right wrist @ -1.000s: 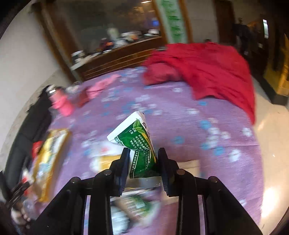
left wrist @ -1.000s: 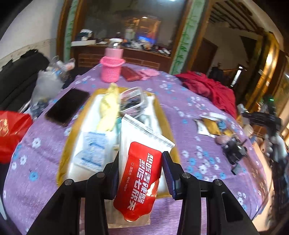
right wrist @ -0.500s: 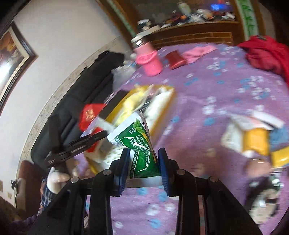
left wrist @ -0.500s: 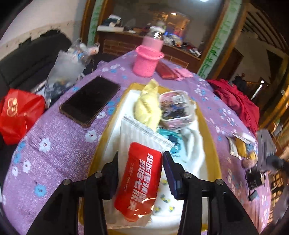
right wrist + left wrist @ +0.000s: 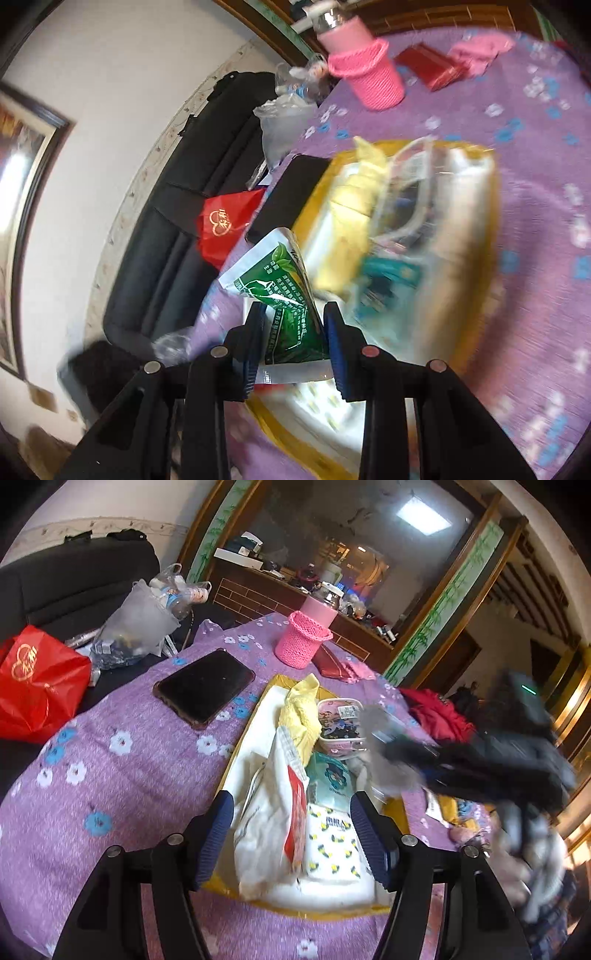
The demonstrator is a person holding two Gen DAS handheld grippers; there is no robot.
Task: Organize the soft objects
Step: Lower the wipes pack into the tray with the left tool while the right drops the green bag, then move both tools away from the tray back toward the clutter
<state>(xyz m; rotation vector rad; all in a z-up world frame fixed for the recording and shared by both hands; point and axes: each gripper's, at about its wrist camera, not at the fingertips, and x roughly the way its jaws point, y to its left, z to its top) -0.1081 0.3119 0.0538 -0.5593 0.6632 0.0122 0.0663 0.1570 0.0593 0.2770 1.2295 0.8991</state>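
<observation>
Left gripper (image 5: 291,834): we see its jaws opening, pads clear of the white wipes pack (image 5: 267,819) with the red label that sits between them. That pack lies in the yellow tray (image 5: 236,753), lower centre of the left wrist frame, leaning on the packs beside it. Nothing held.

Right gripper (image 5: 295,332): jaws narrow, clamped on the green wipes pack (image 5: 284,291). The pack sticks up and to the left from the pads, centre of the right wrist frame, over the near left corner of the tray. That view is heavily blurred, so we probably can't say whether the pack touches anything below it.

Also in the tray, left wrist view: yellow cloth (image 5: 301,712) at the far end, a clear lidded box (image 5: 341,725) to its right, a teal packet (image 5: 330,779) mid-tray, a white pack with bee print (image 5: 332,845) at the near end.

On the purple flowered tablecloth (image 5: 122,760): black phone (image 5: 205,686) left of the tray, pink woven cup (image 5: 303,642) upper centre. Red bag (image 5: 37,679) at the left edge of frame.

The right gripper's body shows as a dark blur at the right of the left wrist frame.
</observation>
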